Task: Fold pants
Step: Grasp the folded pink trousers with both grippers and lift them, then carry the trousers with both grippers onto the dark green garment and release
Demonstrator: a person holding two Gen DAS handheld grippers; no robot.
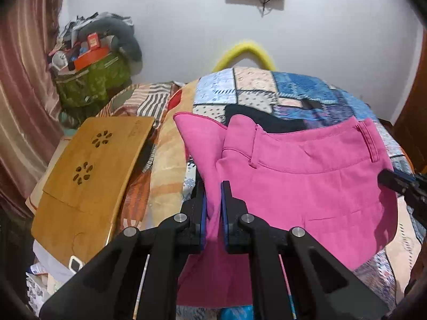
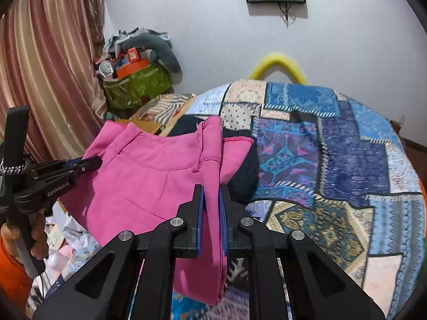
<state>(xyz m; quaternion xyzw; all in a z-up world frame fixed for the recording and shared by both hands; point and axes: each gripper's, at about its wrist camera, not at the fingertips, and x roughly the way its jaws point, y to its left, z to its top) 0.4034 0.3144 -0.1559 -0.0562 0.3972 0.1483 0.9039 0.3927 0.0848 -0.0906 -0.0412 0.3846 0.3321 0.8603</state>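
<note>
You have the pink pants (image 1: 307,186) hanging above the patchwork bed (image 2: 347,160), left tongs (image 1: 213,200) and right tongs (image 2: 211,202) each pinching a gathered edge near the waistband. Both bites look thin; a hard pull apart could slip one. The hem toward 6 o'clock may drag over the black garment (image 1: 267,118) when lowered.

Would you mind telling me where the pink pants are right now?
The pink pants hang between the left gripper and right gripper, each clamped on a waistband end, held above the patchwork bedspread, right of the wooden tray.
</note>
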